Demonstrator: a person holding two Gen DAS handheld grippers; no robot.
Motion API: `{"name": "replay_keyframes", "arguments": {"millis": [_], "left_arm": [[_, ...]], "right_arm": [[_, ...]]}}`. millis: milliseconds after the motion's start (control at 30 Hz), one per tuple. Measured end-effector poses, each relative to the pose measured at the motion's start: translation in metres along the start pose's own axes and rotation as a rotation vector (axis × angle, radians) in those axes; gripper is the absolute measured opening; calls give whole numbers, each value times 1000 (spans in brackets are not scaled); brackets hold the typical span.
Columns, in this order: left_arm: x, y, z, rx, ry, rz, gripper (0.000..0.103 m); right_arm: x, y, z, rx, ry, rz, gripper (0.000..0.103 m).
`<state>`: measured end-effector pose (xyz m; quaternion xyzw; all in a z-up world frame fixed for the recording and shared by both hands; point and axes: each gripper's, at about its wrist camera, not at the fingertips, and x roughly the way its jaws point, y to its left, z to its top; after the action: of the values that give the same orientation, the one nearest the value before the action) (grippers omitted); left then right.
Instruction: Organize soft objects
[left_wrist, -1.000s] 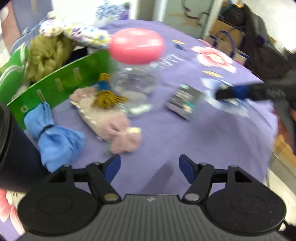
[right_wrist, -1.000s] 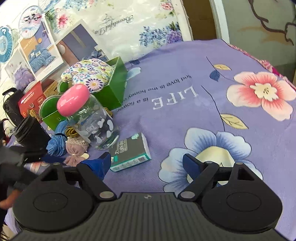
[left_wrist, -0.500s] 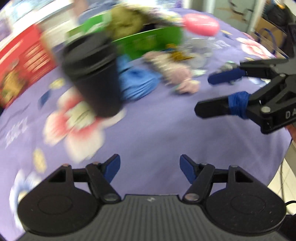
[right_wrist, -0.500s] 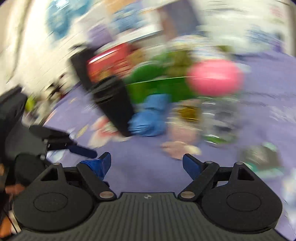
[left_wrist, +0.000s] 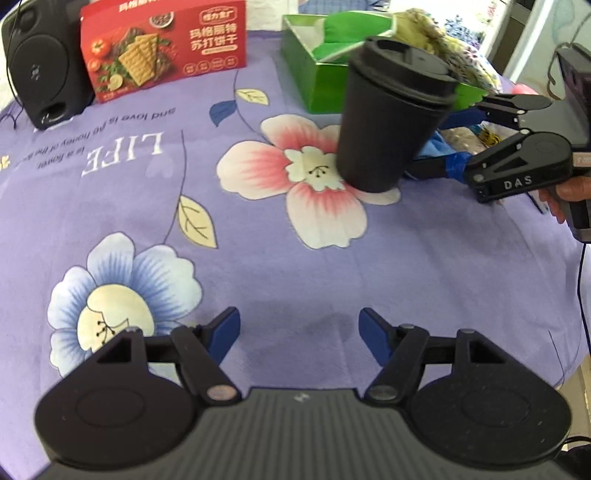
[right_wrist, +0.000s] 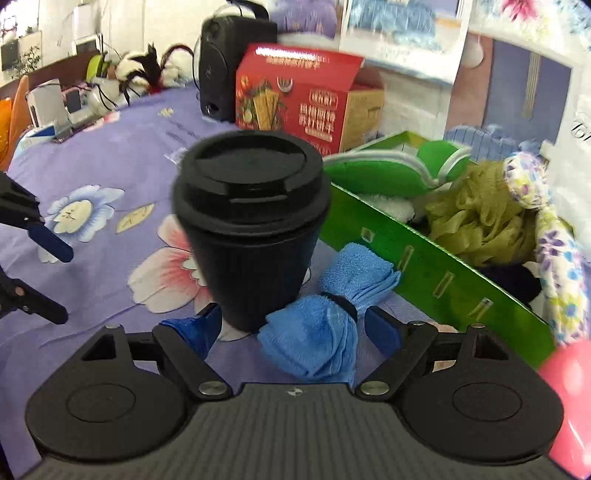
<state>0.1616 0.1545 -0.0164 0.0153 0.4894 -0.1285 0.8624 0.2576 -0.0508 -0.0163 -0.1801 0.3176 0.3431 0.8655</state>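
Purple floral cloth (right_wrist: 110, 155) — fluffy blue banded towel (right_wrist: 325, 321) between right gripper's (right_wrist: 291, 328) spread fingers; unheld.

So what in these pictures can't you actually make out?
- Left wrist view: the black cup hides most of the blue towel.
- Right wrist view: the green box wall hides its lower contents, under the olive bath pouf.
- Right wrist view: the pink lid is cut off by the frame edge.

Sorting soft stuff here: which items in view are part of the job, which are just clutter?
Job:
blue towel bundle
green box
olive bath pouf
floral cloth
right gripper, open

Clutter:
black lidded cup
red cracker box
black speaker
pink lid
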Motion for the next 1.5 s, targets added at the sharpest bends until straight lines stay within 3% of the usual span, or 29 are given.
{"name": "replay_keyframes", "arguments": {"millis": [167, 300, 367, 433, 467, 600, 700, 900, 1033, 1133, 1200, 1333, 1400, 1500], "left_arm": [[-2, 3, 3, -8, -18, 1, 71], [0, 2, 5, 16, -20, 14, 71], [0, 1, 7, 20, -24, 16, 71], [-1, 0, 8, 27, -24, 15, 71], [-2, -1, 8, 32, -32, 17, 71], [-3, -4, 10, 38, -38, 8, 71], [-4, -7, 10, 39, -44, 5, 71], [-8, -6, 4, 36, -46, -6, 71], [-5, -1, 2, 18, -26, 6, 71], [-2, 4, 2, -3, -22, 11, 71], [-2, 5, 2, -1, -21, 14, 71], [-5, 6, 1, 18, -32, 16, 71], [-4, 5, 3, 17, -29, 9, 71], [-8, -4, 5, 47, -46, -5, 71]], "right_arm": [[13, 9, -3, -55, 62, 43, 73], [-11, 30, -17, -116, 96, 252, 74], [-21, 40, -24, -93, 161, 407, 72], [-37, 49, -32, -68, 157, 491, 72], [-47, 51, -34, -66, 135, 489, 72], [-81, 41, -18, -55, 8, 298, 72], [-86, 27, -3, -55, -40, 177, 73], [-32, 6, 8, -98, 58, 17, 73], [0, 9, 4, -172, 140, -37, 73], [16, 13, -1, -195, 147, -1, 74], [8, 20, -7, -253, 110, 100, 75], [-27, 45, -23, -345, 150, 312, 73], [-46, 48, -31, -276, 147, 426, 73], [-73, 40, -42, -134, 100, 391, 73]]}}
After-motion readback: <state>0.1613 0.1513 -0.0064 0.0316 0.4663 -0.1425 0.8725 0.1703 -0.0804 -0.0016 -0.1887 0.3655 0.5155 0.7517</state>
